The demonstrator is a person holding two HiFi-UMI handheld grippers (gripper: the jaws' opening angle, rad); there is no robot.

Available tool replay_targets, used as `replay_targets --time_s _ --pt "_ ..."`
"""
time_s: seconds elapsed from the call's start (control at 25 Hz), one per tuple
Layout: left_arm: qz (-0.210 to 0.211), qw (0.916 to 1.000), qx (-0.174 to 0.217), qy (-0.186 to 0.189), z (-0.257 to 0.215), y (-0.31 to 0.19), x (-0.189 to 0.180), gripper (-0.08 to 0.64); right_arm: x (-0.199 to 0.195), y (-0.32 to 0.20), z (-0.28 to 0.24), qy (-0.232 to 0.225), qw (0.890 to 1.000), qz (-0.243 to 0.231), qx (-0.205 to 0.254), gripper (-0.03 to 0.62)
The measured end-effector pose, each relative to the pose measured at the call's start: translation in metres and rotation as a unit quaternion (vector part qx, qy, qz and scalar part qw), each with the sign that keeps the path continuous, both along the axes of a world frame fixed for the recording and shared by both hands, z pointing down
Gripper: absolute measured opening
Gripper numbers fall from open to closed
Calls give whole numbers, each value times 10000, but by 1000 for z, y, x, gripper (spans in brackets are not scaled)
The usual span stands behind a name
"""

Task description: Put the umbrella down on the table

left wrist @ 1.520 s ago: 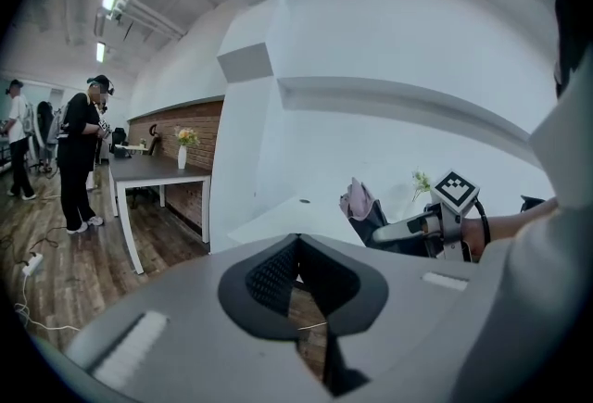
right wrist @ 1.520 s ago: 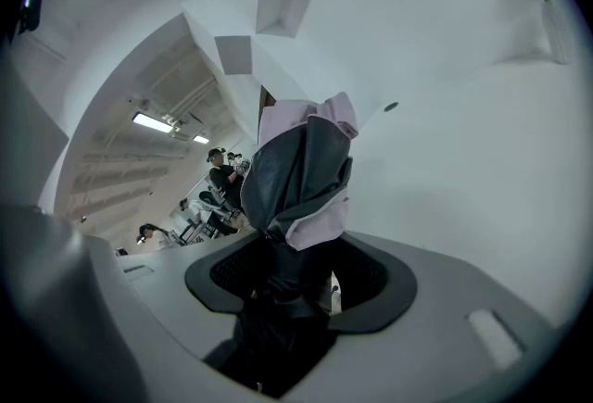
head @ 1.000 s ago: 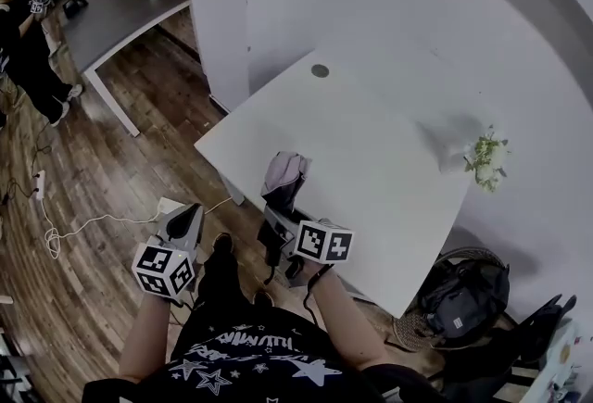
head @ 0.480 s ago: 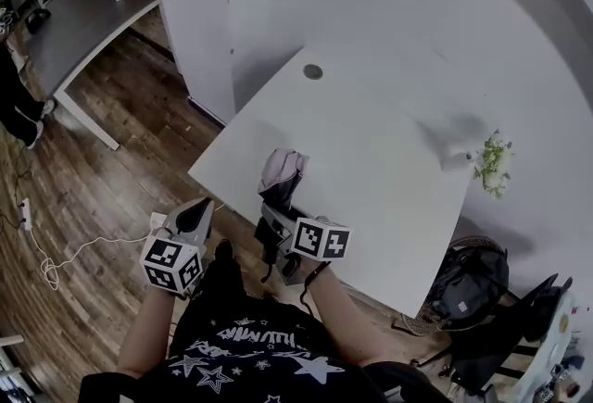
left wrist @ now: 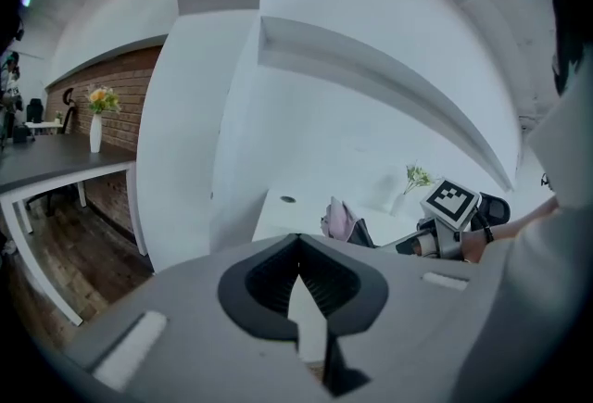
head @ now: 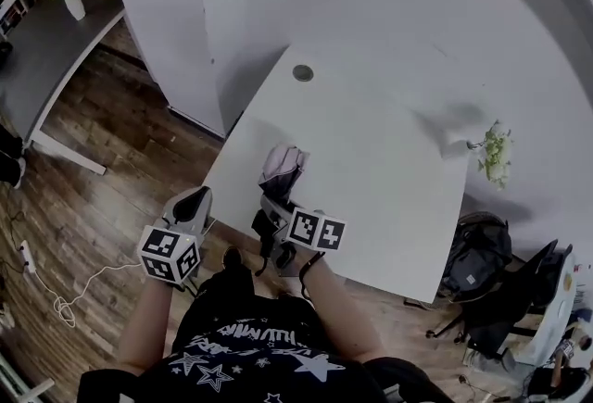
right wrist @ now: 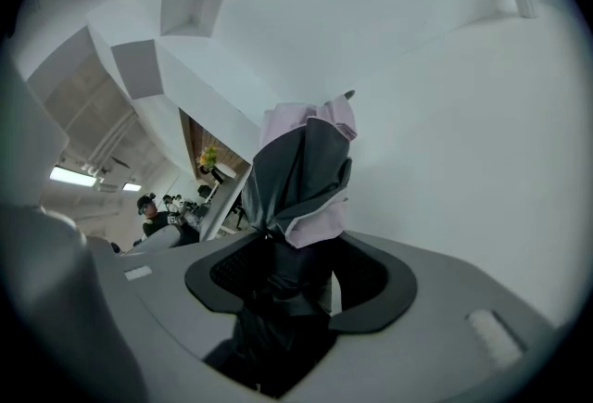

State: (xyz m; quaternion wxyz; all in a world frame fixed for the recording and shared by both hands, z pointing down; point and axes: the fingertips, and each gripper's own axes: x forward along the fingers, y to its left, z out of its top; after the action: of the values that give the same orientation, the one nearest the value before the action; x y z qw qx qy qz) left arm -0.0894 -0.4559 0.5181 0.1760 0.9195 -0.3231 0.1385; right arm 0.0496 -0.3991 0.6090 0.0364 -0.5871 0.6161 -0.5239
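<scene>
Right tool (right wrist: 296, 273) is clamped on the folded umbrella (right wrist: 301, 165), held over the near edge of the desk (head: 389, 179). Left tool (left wrist: 298, 248) is pinched together, empty. Umbrella looks light, with floppy fabric over a stiff core, so I'd grip low on the bundle.

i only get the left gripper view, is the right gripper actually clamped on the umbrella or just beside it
Observer: Clamped. The right gripper view shows the right gripper shut on the folded umbrella, which runs out past the jaws.
Operator: is it over the table
Observer: In the head view the umbrella's top lies over the white table, near its front edge. I cannot tell whether it touches.
Operator: and where's my left gripper
Observer: The head view shows the left gripper off the table's left side, over the wooden floor.
</scene>
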Motion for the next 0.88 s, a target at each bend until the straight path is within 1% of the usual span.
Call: replay_targets --time_s 0.16,0.36,0.56,0.76,0.88 --pt "244 9997 -87 4 5 -21 5 3 -1 -16 9 36 9993 340 -178 244" --pt "577 9980 -257 -4 11 -33 18 3 4 -26 21 152 9969 671 -384 244" --pt "735 9968 -316 0 16 -42 21 3 8 -36 30 228 9934 984 -539 244" --pt "864 9956 -369 -27 22 -46 21 3 14 -38 35 530 9884 1227 -717 244" --pt "903 9952 -388 -30 24 -47 25 3 15 -38 38 518 9868 1314 -792 244"
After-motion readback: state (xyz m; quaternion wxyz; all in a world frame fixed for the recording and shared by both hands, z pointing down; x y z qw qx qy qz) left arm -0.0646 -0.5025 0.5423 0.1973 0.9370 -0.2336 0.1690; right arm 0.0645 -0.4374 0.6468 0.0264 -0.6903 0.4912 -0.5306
